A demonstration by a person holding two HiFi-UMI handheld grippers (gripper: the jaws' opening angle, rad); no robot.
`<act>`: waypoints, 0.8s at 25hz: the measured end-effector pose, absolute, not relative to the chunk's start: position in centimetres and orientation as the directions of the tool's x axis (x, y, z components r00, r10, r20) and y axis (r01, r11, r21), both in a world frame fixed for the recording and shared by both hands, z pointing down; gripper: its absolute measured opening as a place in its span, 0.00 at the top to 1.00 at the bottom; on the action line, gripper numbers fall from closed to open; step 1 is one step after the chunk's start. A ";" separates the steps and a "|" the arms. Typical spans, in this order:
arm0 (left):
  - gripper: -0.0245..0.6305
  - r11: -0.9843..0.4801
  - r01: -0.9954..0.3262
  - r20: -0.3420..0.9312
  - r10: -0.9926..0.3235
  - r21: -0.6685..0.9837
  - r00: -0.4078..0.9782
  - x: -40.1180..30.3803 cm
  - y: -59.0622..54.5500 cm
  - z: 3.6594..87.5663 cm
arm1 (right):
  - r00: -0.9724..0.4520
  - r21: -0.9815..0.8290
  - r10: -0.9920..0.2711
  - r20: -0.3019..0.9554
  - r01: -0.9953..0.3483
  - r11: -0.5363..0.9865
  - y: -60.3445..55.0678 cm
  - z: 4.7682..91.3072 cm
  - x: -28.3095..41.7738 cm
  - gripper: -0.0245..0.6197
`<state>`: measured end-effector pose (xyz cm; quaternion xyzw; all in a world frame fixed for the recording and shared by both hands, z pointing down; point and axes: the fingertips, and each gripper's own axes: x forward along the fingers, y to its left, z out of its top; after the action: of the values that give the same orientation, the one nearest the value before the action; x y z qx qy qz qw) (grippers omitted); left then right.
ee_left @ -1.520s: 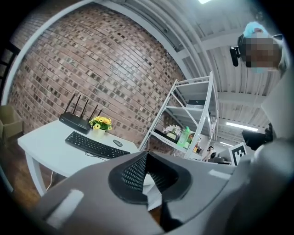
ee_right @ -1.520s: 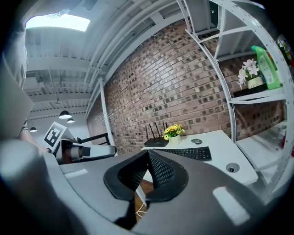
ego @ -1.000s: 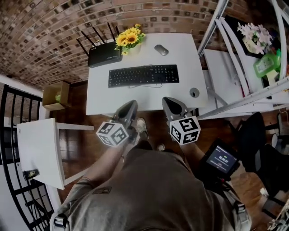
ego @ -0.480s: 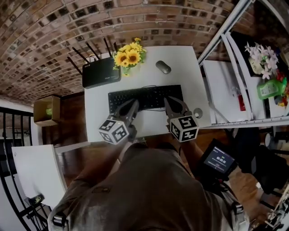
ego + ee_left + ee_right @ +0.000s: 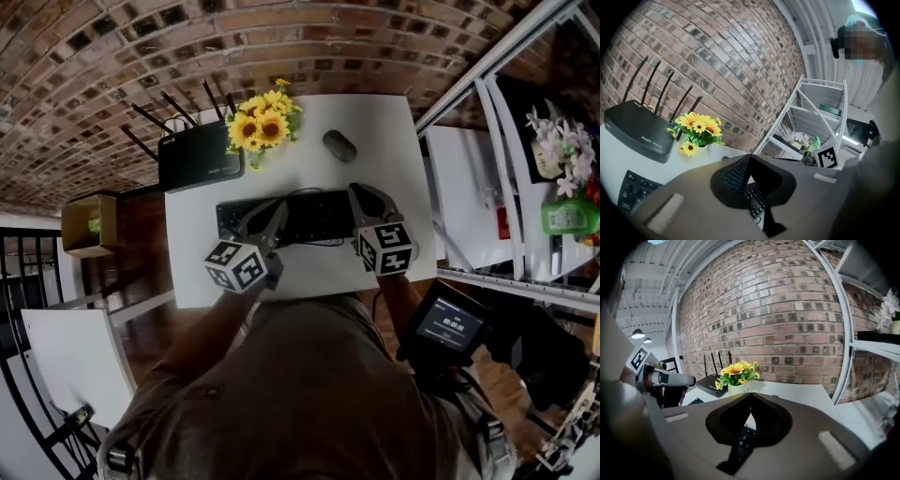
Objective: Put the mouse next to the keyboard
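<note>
Both the left tongs (image 5: 275, 208) and the right tongs (image 5: 361, 193) are closed with nothing between their jaws, each poised over one end of the black keyboard (image 5: 309, 217) on the white bench (image 5: 389, 131). The grey mouse (image 5: 339, 144) lies farther back, apart from the keyboard, near the sunflowers (image 5: 260, 125) beside the router (image 5: 199, 157).
</note>
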<state>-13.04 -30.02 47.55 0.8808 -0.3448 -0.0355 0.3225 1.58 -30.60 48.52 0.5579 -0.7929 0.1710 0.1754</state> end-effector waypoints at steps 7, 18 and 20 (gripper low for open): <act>0.96 -0.511 -0.617 0.218 -0.637 0.599 0.739 -11.2 -32.7 49.3 | -0.331 -0.056 -0.777 0.535 -0.932 0.359 -35.1 51.4 3.9 0.94; 0.96 -0.382 -0.691 0.340 -0.662 0.614 0.668 -11.7 -35.1 53.3 | -0.405 -0.040 -0.611 0.680 -0.853 0.521 -41.1 59.2 3.8 0.65; 0.96 -0.362 -0.699 0.358 -0.663 0.616 0.658 -11.8 -35.2 54.0 | -0.400 -0.027 -0.591 0.701 -0.842 0.538 -42.0 60.4 3.9 0.60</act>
<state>-11.83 -35.16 53.98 0.8248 -0.4129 0.0239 0.3856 3.94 -42.02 60.42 0.4400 -0.8142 0.1930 0.3260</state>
